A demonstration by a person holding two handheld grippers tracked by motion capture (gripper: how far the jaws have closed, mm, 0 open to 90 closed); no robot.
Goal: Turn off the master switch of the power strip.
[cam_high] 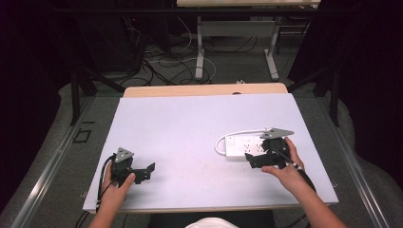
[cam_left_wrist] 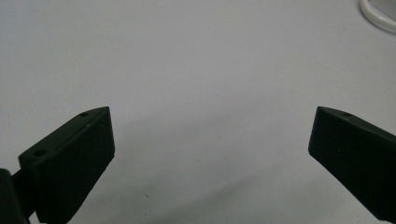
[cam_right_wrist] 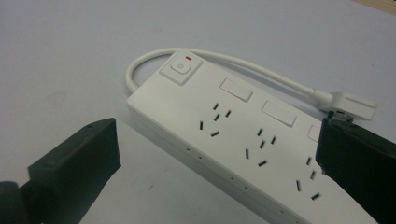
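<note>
Plainly, the white power strip (cam_high: pixel 244 146) lies flat on the right half of the desk (cam_high: pixel 190 128), and the right claw (cam_high: pixel 256 159) sits at its near edge with both jaws spread wide and nothing held between them. In the right gripper view the power strip (cam_right_wrist: pixel 243 140) runs slantwise between those jaws: one jaw stands on bare desk just off the strip's long side, the other hangs over the strip's far end, and neither pad presses on it. The strip's cord (cam_right_wrist: pixel 224 58) loops out from the switch end, curves round behind the strip and ends in a flat white plug (cam_right_wrist: pixel 350 105) lying on the desk just beyond the strip. A square power button (cam_right_wrist: pixel 181 69) with a small red mark sits at the cord end, with rows of sockets along the top.

Well to the left of the strip, the left claw (cam_high: pixel 145 172) rests low over bare desk, its jaws likewise wide apart and empty; in the left gripper view the left claw (cam_left_wrist: pixel 210 154) faces plain pale surface, with a curve of the white cord (cam_left_wrist: pixel 378 14) at the top right corner.

Around the strip the desk is a pale, matte sheet over a wooden top. Beyond it, the high view shows a grey floor (cam_high: pixel 228 71) with tangled cables and the metal legs of another table.
</note>
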